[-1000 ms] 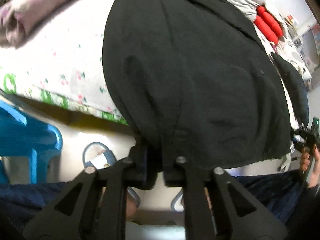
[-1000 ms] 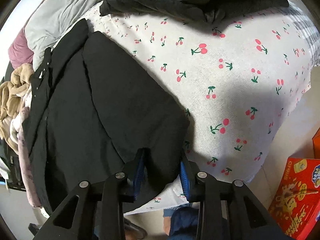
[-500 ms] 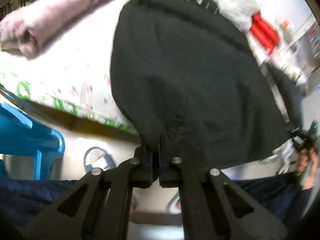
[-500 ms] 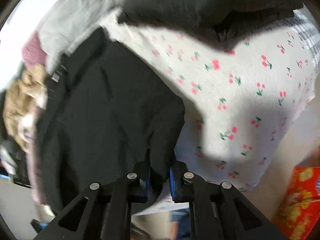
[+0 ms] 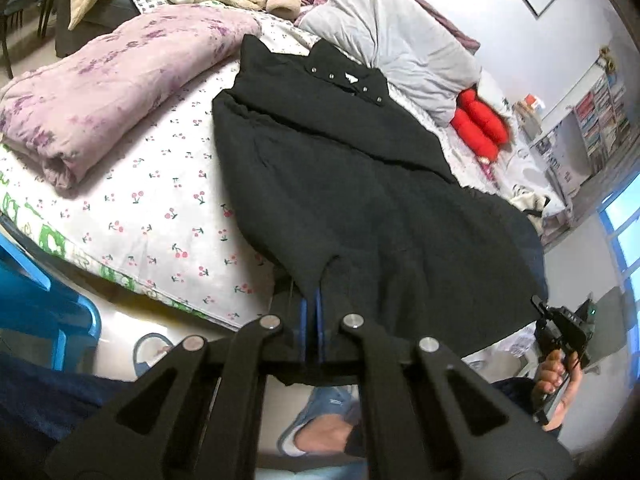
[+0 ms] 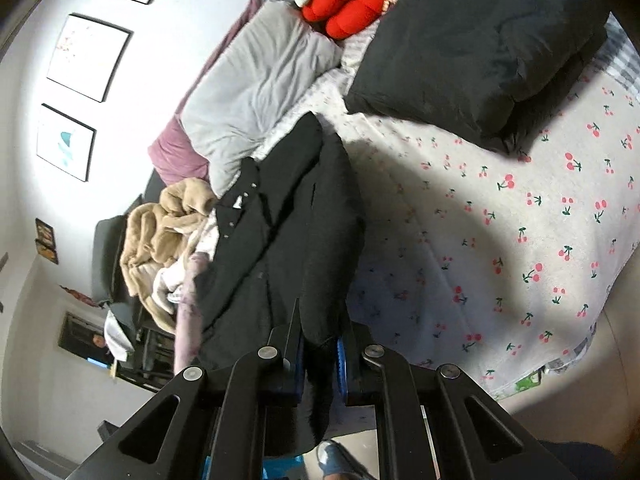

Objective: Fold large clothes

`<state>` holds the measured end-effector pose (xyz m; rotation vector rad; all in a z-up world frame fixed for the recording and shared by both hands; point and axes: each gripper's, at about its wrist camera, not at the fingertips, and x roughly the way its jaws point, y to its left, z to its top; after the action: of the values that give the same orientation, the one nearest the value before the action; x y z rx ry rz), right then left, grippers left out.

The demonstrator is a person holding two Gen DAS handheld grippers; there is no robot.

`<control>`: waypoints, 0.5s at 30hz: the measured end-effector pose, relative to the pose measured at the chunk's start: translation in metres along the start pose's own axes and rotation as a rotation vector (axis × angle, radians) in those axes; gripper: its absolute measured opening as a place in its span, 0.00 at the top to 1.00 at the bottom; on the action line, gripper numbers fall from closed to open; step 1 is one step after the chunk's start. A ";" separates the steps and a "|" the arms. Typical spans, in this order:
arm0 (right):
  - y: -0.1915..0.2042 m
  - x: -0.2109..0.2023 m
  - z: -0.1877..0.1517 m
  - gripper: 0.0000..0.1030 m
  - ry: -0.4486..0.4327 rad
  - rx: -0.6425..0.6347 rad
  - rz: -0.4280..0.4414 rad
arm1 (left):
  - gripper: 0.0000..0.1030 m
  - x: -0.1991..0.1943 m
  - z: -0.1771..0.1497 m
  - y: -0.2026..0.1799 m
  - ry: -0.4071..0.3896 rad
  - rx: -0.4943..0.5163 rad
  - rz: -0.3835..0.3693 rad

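Your left gripper (image 5: 311,312) pinching the black coat (image 5: 360,184) hem, your right gripper (image 6: 320,344) clamping its other corner, cherry-print bedsheet (image 6: 520,240) beneath

A lived-in home bedroom: a bed (image 6: 500,240) under a cherry-print sheet, bedding heaped along its far edge — a grey pillow (image 6: 256,92), a rolled lilac quilt (image 5: 104,100), a tan fleece (image 6: 160,240). Framed pictures (image 6: 86,58) hang on the white wall; crowded bookshelves (image 5: 600,120) fill a far corner.
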<state>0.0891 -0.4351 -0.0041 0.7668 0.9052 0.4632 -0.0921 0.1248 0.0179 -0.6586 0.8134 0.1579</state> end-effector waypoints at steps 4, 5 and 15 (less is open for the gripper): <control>0.019 -0.023 -0.002 0.90 -0.043 -0.021 0.053 | 0.96 -0.033 0.004 0.013 -0.073 -0.068 -0.016; 0.027 -0.028 -0.004 0.90 -0.051 -0.038 0.059 | 0.96 -0.041 0.008 0.016 -0.090 -0.081 -0.022; 0.059 -0.126 -0.025 0.90 -0.186 -0.083 0.191 | 0.96 -0.135 0.011 0.011 -0.208 -0.062 -0.125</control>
<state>-0.0041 -0.4690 0.0971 0.8094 0.6387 0.5841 -0.1821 0.1558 0.1144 -0.7363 0.5672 0.1358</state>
